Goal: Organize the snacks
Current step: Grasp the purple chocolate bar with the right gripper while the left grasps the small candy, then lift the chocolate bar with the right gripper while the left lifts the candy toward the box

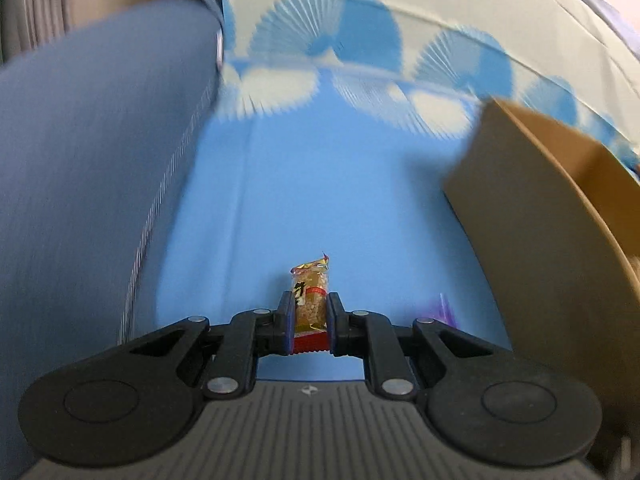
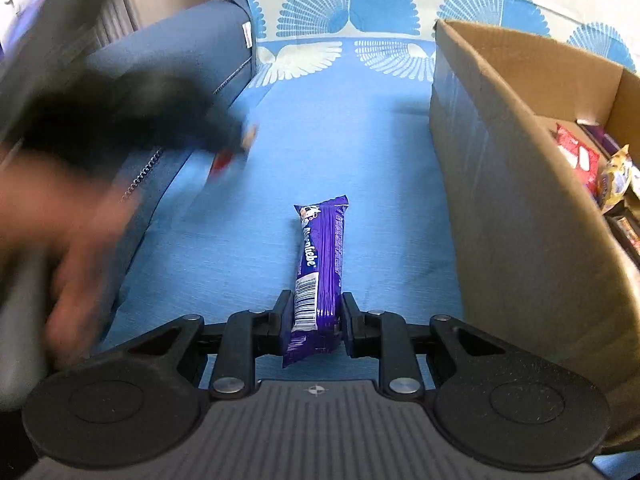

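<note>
Left gripper (image 1: pixel 308 322) clamped on small gold-and-red snack packet (image 1: pixel 311 300), dark print unreadable; packet sticks out ahead of the jaws above blue cloth (image 1: pixel 320 184). Right gripper (image 2: pixel 314 320) clamped on purple snack bar (image 2: pixel 320 264), barcode near the jaws, white lettering partly reads "liebe". Cardboard box (image 2: pixel 500 184) right of the jaws, wrapped snacks (image 2: pixel 580 156) inside. Blue cushion (image 2: pixel 192 44) far left, view blurred.
</note>
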The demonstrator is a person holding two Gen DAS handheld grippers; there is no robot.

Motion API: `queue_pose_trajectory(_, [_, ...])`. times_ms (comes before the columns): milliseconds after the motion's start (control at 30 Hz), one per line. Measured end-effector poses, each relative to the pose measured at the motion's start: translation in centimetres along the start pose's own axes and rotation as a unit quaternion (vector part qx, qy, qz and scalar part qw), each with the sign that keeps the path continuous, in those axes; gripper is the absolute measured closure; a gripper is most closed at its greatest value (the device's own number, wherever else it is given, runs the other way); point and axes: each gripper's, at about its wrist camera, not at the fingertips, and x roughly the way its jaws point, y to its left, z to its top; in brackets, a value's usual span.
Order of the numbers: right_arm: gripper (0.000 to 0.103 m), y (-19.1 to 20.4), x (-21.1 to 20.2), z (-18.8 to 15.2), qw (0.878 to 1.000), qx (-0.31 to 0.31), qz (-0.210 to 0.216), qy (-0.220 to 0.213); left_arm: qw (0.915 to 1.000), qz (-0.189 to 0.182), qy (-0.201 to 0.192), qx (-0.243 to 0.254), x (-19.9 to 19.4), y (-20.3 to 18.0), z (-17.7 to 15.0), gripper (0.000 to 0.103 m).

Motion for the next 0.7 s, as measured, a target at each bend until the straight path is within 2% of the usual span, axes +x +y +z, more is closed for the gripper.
queue_pose_trajectory(67, [0.077,0.0,-0.4,-0.3,1.000,-0.002,-0.004,-0.003,0.9994,-0.019,0.023,-0.016,-0.9,0.5,-2.0,0.086])
queue_pose_trajectory(167, [0.077,0.2,-0.8,-0.8,1.000,-0.013,-0.012,-0.005,0.9983,-0.041,0.021,-0.035,-3.0,0.5,-2.9,0.086])
queue_pose_trajectory(367, [0.077,0.5,-1.0,-2.0,0.999,-0.020,-0.025,0.011,0.9958,-0.035,0.085,0.007,-1.5,-0.8,-3.6,0.085])
queue_pose_trajectory(500, [0.075,0.3,-0.9,-2.5,0.999,-0.012,-0.016,0.039,0.9944,-0.041,0.097,-0.008,-1.6,-0.1,-4.0,0.083])
queue_pose_trajectory(700, [0.074,-0.2,-1.1,-2.2,0.999,-0.016,0.005,0.032,0.9931,-0.046,0.105,-0.026,-1.7,0.6,-4.2,0.079])
